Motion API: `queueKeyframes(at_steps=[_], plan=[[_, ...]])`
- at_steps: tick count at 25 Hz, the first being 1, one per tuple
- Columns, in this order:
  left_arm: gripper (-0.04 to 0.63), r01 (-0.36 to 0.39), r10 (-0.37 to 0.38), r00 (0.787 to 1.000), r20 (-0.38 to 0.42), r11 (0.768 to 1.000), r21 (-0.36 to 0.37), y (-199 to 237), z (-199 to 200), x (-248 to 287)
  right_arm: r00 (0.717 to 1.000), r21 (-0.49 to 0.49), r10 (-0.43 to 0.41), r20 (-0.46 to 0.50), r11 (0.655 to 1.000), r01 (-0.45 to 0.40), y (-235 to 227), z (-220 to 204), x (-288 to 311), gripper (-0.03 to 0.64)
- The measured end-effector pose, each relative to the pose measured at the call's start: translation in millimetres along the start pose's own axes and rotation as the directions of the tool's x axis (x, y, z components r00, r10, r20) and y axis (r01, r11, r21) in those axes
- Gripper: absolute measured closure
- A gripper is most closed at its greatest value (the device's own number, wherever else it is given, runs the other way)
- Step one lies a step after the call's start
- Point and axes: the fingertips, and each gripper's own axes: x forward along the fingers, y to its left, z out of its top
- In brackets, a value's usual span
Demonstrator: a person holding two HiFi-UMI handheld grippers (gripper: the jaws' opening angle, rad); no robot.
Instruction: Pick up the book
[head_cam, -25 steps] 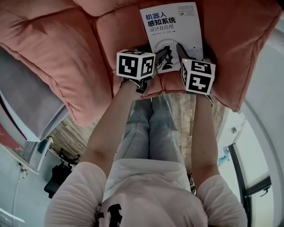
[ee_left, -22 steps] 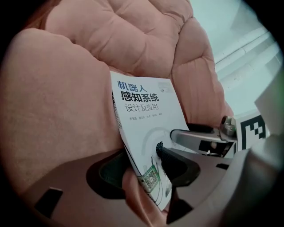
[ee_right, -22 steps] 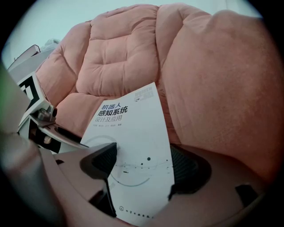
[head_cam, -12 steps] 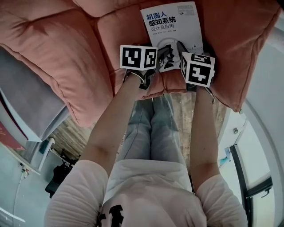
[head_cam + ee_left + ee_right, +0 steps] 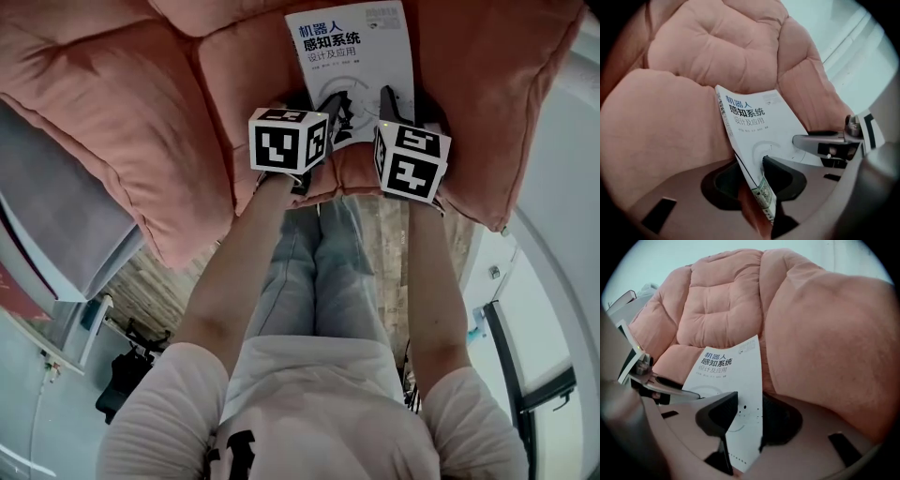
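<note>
A white book (image 5: 352,56) with blue print on its cover lies on the seat of a pink sofa (image 5: 141,122). My left gripper (image 5: 330,105) is at the book's near left corner and my right gripper (image 5: 394,101) at its near right corner. In the left gripper view the book (image 5: 759,122) has its spine edge between the jaws of the left gripper (image 5: 750,171), which are closing onto it. In the right gripper view the book (image 5: 726,371) sits the same way in the closing right gripper (image 5: 750,411), one jaw on the cover and one beneath.
Thick pink cushions (image 5: 825,343) rise on both sides of the book and behind it. A grey piece of furniture (image 5: 56,225) stands to the left of the sofa. The person's legs (image 5: 319,272) and a wooden floor (image 5: 150,281) are below the seat edge.
Both grippers have closed in on the book's near edge. The book has shifted slightly left and away, and the two marker cubes have drawn a little closer together.
</note>
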Motion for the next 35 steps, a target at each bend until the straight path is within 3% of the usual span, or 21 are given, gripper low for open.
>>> queueKeyframes(at_steps=[3, 6, 10, 16, 24, 29, 35], plan=[[0.488, -0.033, 0.033, 0.996, 0.081, 0.999, 0.001, 3, 16, -17, 1.0, -0.032, 0.029, -0.007, 0.999, -0.029, 10, -2, -5, 0.469], [0.52, -0.071, 0.07, 0.989, 0.127, 0.997, -0.003, 9, 29, -29, 0.991, 0.009, 0.127, -0.045, 0.992, -0.127, 23, -6, -7, 0.512], [0.529, -0.048, 0.052, 0.994, 0.098, 0.998, -0.049, 19, 30, -27, 0.983, 0.052, 0.181, -0.035, 0.982, -0.179, 28, -12, 2, 0.511], [0.517, -0.045, 0.048, 0.996, 0.073, 0.998, -0.047, 19, 26, -16, 0.975, 0.154, 0.209, -0.079, 0.969, -0.195, 15, -20, 20, 0.492], [0.514, -0.042, 0.049, 0.996, 0.078, 0.996, -0.082, 23, 25, -9, 0.979, 0.168, 0.186, -0.085, 0.971, -0.17, 11, -21, 27, 0.481], [0.528, -0.102, 0.109, 0.981, 0.164, 0.994, -0.05, 16, 30, -22, 0.992, 0.082, 0.127, 0.009, 0.988, -0.128, 18, -12, 7, 0.524], [0.546, -0.118, 0.136, 0.956, 0.259, 0.99, -0.081, 12, 41, -48, 0.987, 0.131, 0.128, 0.102, 0.981, -0.141, 34, 2, -14, 0.551]])
